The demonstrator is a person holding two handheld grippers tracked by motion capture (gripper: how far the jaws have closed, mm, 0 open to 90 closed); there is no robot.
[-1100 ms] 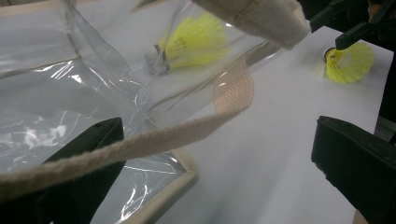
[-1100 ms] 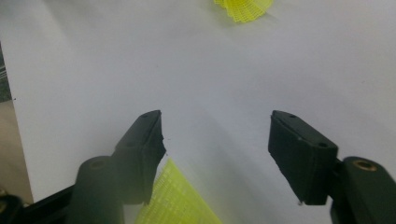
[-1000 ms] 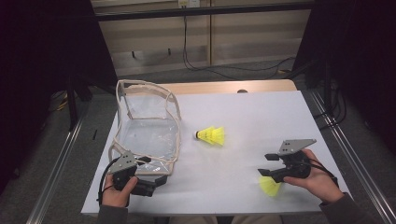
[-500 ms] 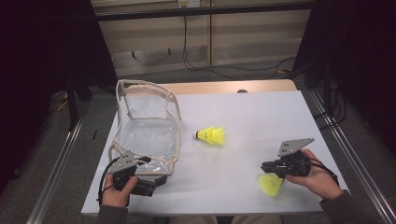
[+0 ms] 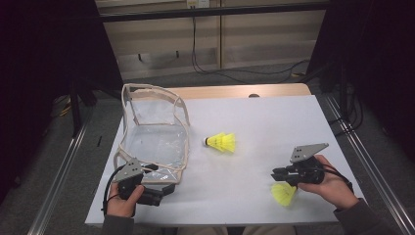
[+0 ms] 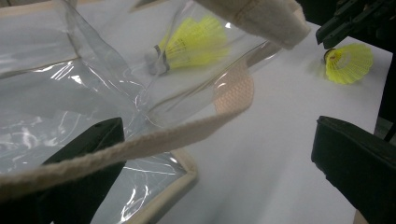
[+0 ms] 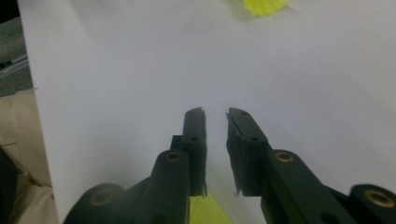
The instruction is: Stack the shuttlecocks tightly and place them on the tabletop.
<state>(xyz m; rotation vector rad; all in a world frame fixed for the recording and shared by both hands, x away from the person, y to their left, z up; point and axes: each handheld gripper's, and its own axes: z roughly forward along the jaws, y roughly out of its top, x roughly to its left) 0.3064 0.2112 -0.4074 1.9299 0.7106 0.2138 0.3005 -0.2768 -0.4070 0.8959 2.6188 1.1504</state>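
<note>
On the white surface [image 5: 254,142], as we see it:
Right tool [image 5: 275,174]: jaws nearly together, just reopened a little, nothing between them.
Near shuttlecock [image 5: 284,194]: lying just below right tool.
Far shuttlecock [image 5: 222,142]: mid-surface, beside pouch.
Left tool [image 5: 166,188]: jaws wide apart, astride the clear pouch [image 5: 156,142] rim, not pinching it.

You are holding the left gripper [image 5: 164,190] at the clear pouch's [image 5: 155,142] near edge, while your right gripper [image 5: 278,174] is hovering just above one yellow shuttlecock [image 5: 284,194]; another shuttlecock [image 5: 222,142] is lying mid-table [image 5: 274,117].
</note>
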